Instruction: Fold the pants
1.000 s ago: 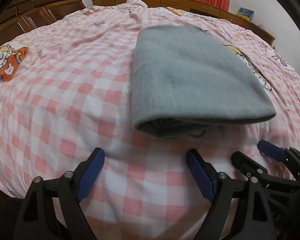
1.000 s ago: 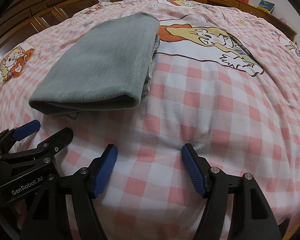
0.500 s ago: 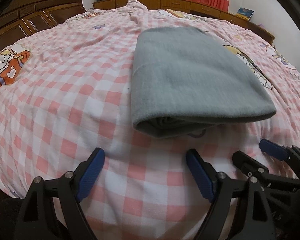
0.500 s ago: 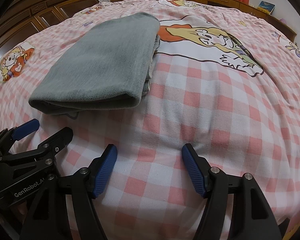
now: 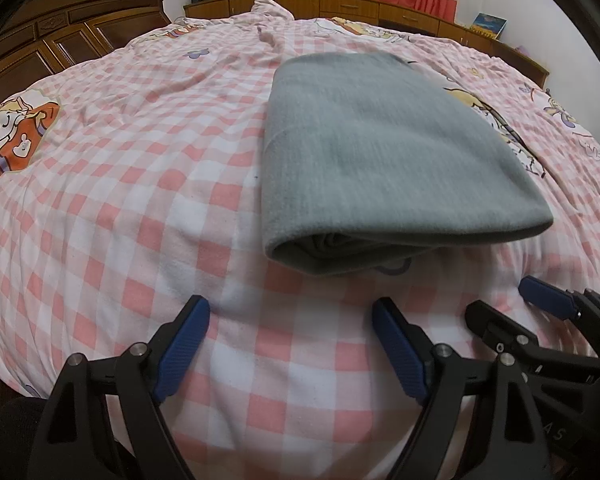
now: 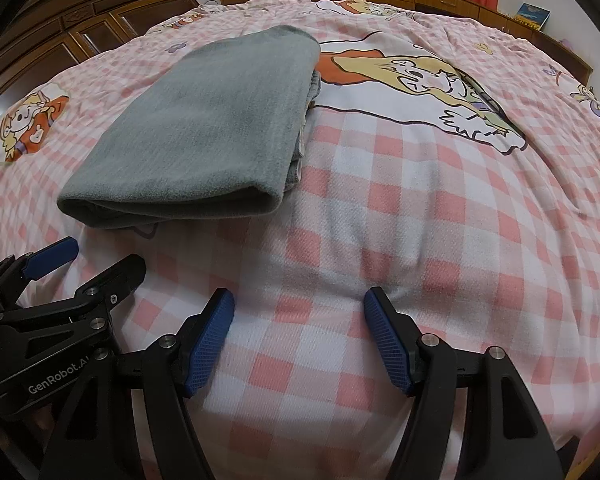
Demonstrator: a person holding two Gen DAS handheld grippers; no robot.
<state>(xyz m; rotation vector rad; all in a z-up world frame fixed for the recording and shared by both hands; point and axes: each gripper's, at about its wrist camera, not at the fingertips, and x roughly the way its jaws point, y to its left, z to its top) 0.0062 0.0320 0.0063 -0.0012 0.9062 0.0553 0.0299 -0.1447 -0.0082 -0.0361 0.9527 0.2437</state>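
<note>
Ahead of the left gripper (image 5: 290, 334), in the left wrist view, the grey pants (image 5: 380, 152) lie folded into a flat rectangular stack on the pink checked bedspread (image 5: 120, 208). The stack sits beyond the fingertips and a little to their right, with its rolled fold edge nearest the camera and apart from the blue pads (image 5: 184, 344). The jaws stand wide apart with nothing between them, low over the bedspread. The right gripper (image 5: 540, 308) shows at the lower right corner, just beside.

Next, in the right wrist view, the pants (image 6: 216, 128) lie ahead and to the left of the right gripper (image 6: 300, 336), well clear of its fingertips. These jaws are also spread and empty above the checked cloth. The left gripper (image 6: 60, 272) enters from the lower left, near the stack's front edge without touching it.
</note>
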